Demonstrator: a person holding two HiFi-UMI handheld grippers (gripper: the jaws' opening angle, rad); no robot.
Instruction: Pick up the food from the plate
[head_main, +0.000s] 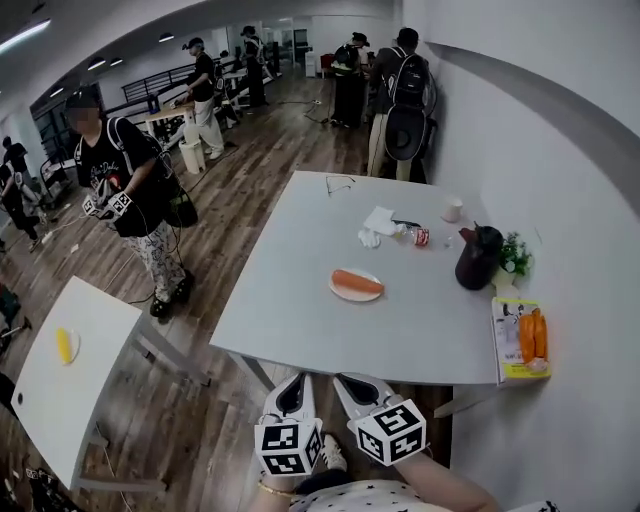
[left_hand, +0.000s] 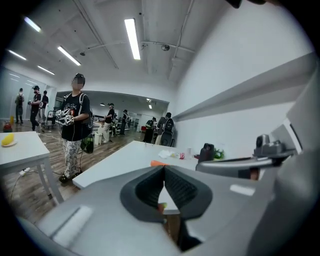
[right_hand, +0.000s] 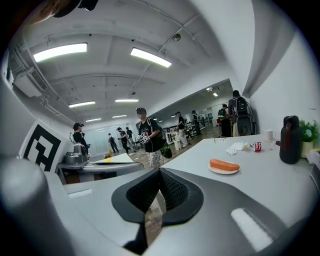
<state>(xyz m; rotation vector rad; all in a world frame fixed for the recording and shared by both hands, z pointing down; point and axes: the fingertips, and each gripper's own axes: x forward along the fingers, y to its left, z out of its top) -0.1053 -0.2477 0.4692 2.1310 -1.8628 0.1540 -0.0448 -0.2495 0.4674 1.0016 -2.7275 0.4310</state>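
An orange sausage (head_main: 357, 282) lies on a small white plate (head_main: 340, 292) near the middle of the white table (head_main: 300, 310). The right gripper view shows the sausage (right_hand: 224, 164) on the plate (right_hand: 223, 171) ahead to the right. In the left gripper view only a sliver of the sausage (left_hand: 159, 163) shows over the jaws. Both grippers hang below the table's near edge, short of the plate. My left gripper (head_main: 294, 384) is shut and holds nothing. My right gripper (head_main: 350, 381) is shut too, also empty.
A dark jug (head_main: 477, 256), a small plant (head_main: 515, 255), a cup (head_main: 452, 209), a red can (head_main: 419, 236), crumpled tissue (head_main: 375, 224) and glasses (head_main: 340, 183) sit at the table's far side. A book with carrots (head_main: 520, 338) lies at the right edge. A person (head_main: 130, 190) stands left; another table (head_main: 60, 380) holds a yellow item.
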